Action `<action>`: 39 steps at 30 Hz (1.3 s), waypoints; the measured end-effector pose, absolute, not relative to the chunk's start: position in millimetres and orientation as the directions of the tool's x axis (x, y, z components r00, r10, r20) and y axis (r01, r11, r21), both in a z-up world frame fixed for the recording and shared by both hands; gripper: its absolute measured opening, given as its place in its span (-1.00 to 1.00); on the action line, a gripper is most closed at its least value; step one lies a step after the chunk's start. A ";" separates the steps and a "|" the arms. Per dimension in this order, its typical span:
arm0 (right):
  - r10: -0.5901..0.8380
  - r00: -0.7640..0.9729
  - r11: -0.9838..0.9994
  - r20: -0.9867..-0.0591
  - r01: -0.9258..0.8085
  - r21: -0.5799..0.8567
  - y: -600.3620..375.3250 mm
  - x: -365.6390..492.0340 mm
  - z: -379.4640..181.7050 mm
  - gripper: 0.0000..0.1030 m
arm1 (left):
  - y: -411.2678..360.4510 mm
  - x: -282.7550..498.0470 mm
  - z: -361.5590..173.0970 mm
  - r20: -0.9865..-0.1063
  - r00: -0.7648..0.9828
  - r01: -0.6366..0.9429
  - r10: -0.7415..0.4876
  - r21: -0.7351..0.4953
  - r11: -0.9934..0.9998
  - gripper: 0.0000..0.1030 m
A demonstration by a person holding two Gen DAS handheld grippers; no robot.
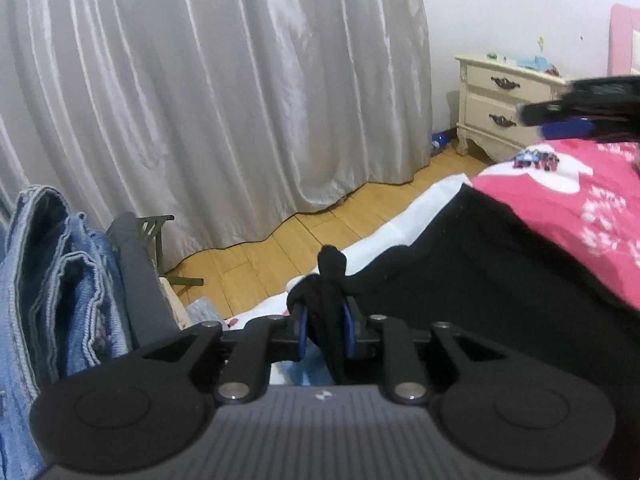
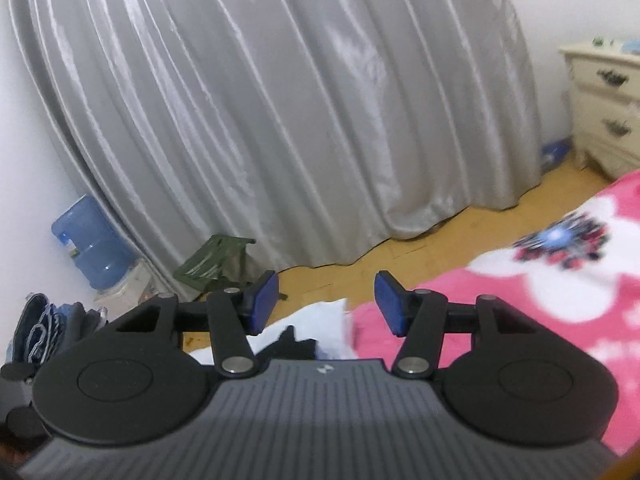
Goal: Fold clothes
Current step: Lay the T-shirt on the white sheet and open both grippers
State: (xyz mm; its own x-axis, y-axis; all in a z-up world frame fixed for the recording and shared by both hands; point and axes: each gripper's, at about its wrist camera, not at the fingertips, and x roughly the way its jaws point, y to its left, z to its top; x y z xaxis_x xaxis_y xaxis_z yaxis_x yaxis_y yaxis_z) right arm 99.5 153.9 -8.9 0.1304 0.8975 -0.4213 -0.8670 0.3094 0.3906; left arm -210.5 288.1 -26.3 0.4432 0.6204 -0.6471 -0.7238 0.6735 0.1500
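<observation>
on a bed (image 1: 420, 216) in a small bedroom, the left gripper (image 1: 325, 334) is pinching a bunched corner of a black garment (image 1: 480, 264), the cloth gathered between its blue pads (image 1: 303, 330) and poking up above them. the rest of the garment spreads out to the right over the bed, lying partly on a white sheet (image 1: 400, 224) and just against a pink blanket (image 1: 560, 184) printed with white shapes. the right gripper (image 2: 326, 304) is held above the bed edge with its blue fingers spread wide apart and nothing between them; in the left wrist view it shows as a blurred dark shape at the far right, above the pink blanket. to the left of the left gripper sits a pile of folded blue jeans (image 1: 52, 280) with a grey piece (image 1: 140, 280) beside it. a grey curtain (image 1: 208, 100) fills the background, reaching down to a wooden floor (image 1: 280, 248). a cream bedside cabinet (image 1: 508, 100) with two drawers stands against the wall, a green folding stool (image 2: 212, 258) sits at the curtain's foot, and a blue water bottle (image 2: 90, 242) stands in the corner.
</observation>
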 end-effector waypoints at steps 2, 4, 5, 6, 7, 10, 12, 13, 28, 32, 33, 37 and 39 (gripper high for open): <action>0.894 0.154 0.322 -0.420 -0.874 0.364 133.3 97.6 0.9 0.03 | 288.4 -215.1 -20.9 -0.643 0.445 -0.736 0.623 0.134 0.664 -0.34; 0.891 0.175 0.336 -0.419 -0.875 0.349 114.8 95.4 6.9 0.03 | 291.8 -217.5 -14.5 -0.644 0.448 -0.748 0.620 0.110 0.655 -0.32; 0.888 0.187 0.346 -0.421 -0.873 0.344 105.6 94.1 9.1 0.03 | 293.4 -218.0 -12.9 -0.648 0.451 -0.751 0.614 0.097 0.653 -0.31; 0.885 0.198 0.356 -0.422 -0.871 0.339 96.3 92.7 11.2 0.03 | 294.9 -218.6 -11.2 -0.655 0.450 -0.756 0.607 0.082 0.650 -0.31; 0.880 0.209 0.368 -0.426 -0.868 0.333 88.5 90.8 11.7 0.02 | 296.0 -219.3 -9.6 -0.659 0.451 -0.762 0.602 0.067 0.644 -0.31; 0.863 0.248 0.411 -0.440 -0.851 0.327 63.4 84.4 12.6 -0.01 | 297.2 -225.6 -2.2 -0.646 0.480 -0.780 0.593 -0.006 0.625 -0.19; 0.854 0.269 0.433 -0.446 -0.843 0.319 41.4 77.4 13.0 -0.10 | 293.1 -228.7 2.2 -0.615 0.503 -0.782 0.607 -0.025 0.622 -0.08; 0.847 0.278 0.441 -0.453 -0.843 0.308 31.6 71.5 12.9 -0.20 | 290.3 -227.9 2.9 -0.604 0.516 -0.775 0.608 -0.026 0.632 -0.05; 0.828 0.215 0.419 -0.517 -0.850 0.318 -38.4 -10.9 -47.8 -0.64 | 278.6 -159.2 -85.6 -0.688 0.505 -0.616 0.521 0.135 0.776 -0.04; 0.842 0.079 0.279 -0.533 -0.910 0.306 -19.4 -24.0 -60.1 -0.73 | 275.0 -158.4 -87.7 -0.674 0.510 -0.609 0.534 0.155 0.778 -0.04; 0.833 0.040 0.250 -0.552 -0.917 0.311 -12.4 -21.9 -67.5 -0.75 | 275.0 -158.0 -88.3 -0.673 0.511 -0.607 0.535 0.157 0.779 -0.04; 0.775 0.068 0.332 -0.629 -0.890 0.313 -2.3 5.6 -94.6 -0.89 | 278.0 -158.1 -89.6 -0.670 0.517 -0.605 0.533 0.154 0.781 -0.02; 0.775 0.133 0.439 -0.618 -0.816 0.376 -17.9 30.6 -96.7 -0.86 | 280.4 -158.2 -90.5 -0.670 0.520 -0.604 0.530 0.151 0.783 -0.02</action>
State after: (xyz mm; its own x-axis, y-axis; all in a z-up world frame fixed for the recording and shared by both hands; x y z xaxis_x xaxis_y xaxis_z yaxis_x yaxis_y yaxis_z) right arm 30.6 -17.9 -96.7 0.1326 0.7749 -0.6180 -0.8158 0.4394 0.3759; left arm -158.2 280.4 -90.5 0.5196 0.5296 -0.6705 -0.6035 0.7830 0.1507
